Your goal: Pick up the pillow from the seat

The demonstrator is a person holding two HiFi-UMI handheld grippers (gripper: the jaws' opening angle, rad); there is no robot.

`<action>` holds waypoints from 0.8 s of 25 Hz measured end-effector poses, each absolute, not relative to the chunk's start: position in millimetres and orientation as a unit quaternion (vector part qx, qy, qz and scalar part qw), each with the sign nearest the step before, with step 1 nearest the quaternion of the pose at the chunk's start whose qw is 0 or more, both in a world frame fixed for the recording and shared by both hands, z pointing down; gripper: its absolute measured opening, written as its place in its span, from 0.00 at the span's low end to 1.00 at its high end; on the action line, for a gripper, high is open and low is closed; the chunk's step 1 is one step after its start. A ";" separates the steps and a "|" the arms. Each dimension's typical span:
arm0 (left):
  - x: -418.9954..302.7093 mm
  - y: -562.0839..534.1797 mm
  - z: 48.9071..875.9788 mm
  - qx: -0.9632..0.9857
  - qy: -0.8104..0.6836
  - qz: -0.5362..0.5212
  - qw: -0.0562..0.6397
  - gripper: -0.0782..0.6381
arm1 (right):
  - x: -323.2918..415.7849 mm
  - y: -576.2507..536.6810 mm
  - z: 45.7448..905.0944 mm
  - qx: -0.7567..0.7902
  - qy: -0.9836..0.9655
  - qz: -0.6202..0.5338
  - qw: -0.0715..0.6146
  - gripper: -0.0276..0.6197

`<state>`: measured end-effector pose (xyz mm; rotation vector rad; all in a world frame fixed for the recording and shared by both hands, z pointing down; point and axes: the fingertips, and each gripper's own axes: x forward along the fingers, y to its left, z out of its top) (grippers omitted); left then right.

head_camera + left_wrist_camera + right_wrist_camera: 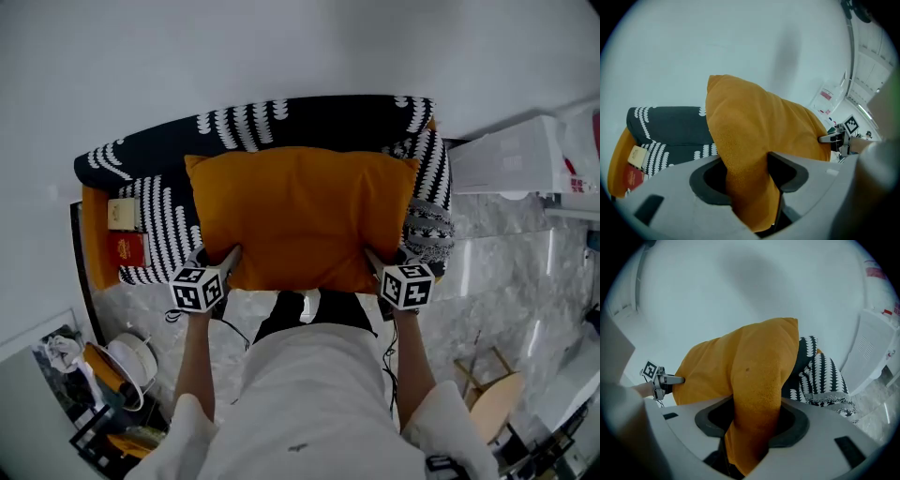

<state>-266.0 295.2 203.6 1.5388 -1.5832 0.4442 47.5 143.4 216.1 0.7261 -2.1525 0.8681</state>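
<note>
Soft, even, cool indoor light. Faint grey shadows on wall (787, 51) in gripper views; strong fisheye, black corners. Sharp texture on pillow (754, 380). Reflections on floor (506, 272).

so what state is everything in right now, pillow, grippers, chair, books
orange pillow, held up by its two near corners
left gripper, shut on the pillow's left corner
right gripper, shut on the pillow's right corner
armchair, draped in a black-and-white cover
red book, closed, lying flat at the chair's left side
cream book, closed, flat beside the red one
</note>
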 end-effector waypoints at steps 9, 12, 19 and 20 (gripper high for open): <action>-327.4 378.5 151.3 0.600 -0.691 0.116 0.385 0.45 | -30.1 194.8 154.1 0.250 -0.872 0.263 0.328 0.37; -345.7 402.3 135.6 0.596 -0.708 0.098 0.366 0.45 | -53.6 211.4 134.4 0.246 -0.884 0.240 0.318 0.37; -380.7 446.6 84.0 0.600 -0.735 0.064 0.309 0.45 | -95.2 245.9 76.6 0.244 -0.909 0.188 0.279 0.37; -384.9 451.6 75.7 0.601 -0.739 0.058 0.300 0.45 | -100.1 250.0 68.0 0.243 -0.913 0.180 0.273 0.37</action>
